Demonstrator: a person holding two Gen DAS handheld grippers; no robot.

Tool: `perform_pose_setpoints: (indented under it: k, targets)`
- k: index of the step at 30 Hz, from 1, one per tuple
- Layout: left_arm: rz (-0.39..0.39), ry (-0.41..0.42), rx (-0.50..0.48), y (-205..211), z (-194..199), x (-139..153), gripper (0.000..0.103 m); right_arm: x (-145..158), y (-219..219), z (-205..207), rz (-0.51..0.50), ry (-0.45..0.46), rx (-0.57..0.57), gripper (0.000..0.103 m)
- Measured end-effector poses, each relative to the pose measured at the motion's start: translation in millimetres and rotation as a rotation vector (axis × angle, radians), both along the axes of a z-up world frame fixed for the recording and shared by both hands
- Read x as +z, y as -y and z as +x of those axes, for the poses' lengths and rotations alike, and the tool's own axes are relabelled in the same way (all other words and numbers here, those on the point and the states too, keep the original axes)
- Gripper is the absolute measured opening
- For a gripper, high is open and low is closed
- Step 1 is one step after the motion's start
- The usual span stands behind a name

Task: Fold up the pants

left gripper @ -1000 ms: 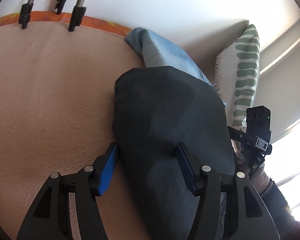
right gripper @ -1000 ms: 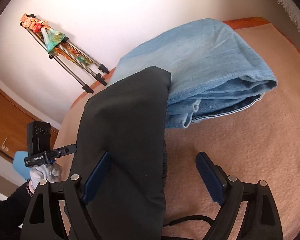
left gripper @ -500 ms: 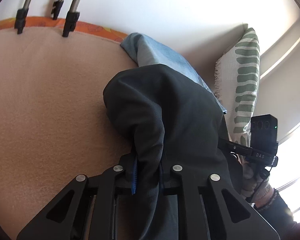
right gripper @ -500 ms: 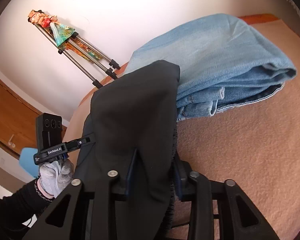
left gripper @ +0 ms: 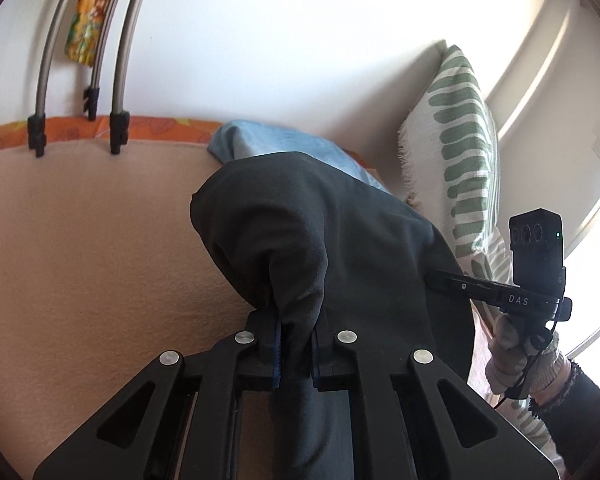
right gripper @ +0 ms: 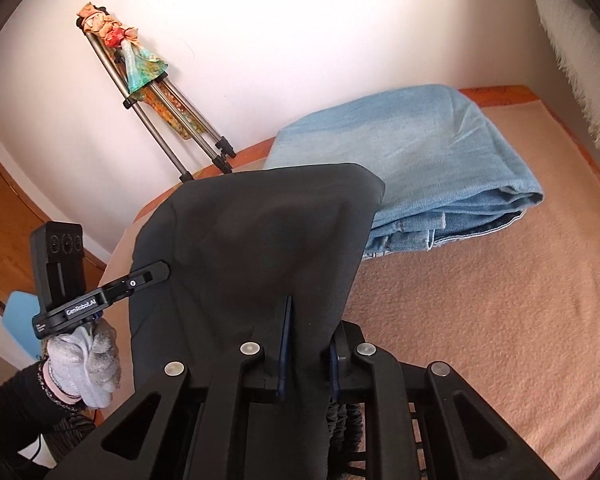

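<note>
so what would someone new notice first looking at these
The dark pants, bunched and pinched at the near end by the left gripper and the right gripper. Behind them, folded blue jeans lie on the peach blanket.

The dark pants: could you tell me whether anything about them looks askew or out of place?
Nothing stands out. Each hand-held gripper, left and right, has just closed on a bunch of the dark pants, whose far end overlaps the folded jeans.
</note>
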State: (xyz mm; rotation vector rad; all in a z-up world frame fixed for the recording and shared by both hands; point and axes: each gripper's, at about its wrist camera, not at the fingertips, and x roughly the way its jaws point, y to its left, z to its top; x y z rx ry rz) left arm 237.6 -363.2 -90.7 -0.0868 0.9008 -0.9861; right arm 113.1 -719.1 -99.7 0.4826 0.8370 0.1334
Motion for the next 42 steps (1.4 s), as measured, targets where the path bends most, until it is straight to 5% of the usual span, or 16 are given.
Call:
perform_pose_setpoints:
  k: [28, 42]
  targets:
    - [-0.068, 0.279, -0.109, 12, -55, 102, 0.008, 111, -19, -59, -0.147, 0.2, -0.086, 0.01]
    - [-0.099, 0.261, -0.132, 36, -40, 107, 0.008, 131, -7, -58, -0.183, 0.224, -0.128, 0.01]
